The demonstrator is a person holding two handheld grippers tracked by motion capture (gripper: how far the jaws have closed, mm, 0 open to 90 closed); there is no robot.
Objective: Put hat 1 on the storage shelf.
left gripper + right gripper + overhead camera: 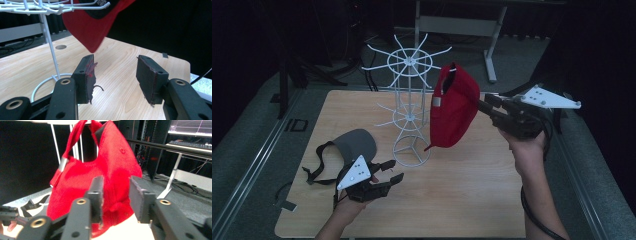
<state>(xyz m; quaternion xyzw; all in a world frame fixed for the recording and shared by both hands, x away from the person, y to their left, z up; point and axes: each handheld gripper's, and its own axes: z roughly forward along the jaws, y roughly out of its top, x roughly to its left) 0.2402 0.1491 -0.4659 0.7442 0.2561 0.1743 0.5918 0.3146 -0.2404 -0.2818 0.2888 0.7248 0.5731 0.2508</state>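
Red cap (453, 107) hangs on the white wire rack (409, 107).

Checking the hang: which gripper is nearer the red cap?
Right. Right gripper sits at the red cap on the rack; left gripper rests low, near the rack's base.

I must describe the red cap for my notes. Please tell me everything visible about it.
The red cap looks like soft fabric with a dark inner lining. Its back strap, which carries a silver buckle, is hooked over an arm of the white wire rack, so it hangs brim down above the wooden table. The right gripper stands close behind it, its fingers apart.
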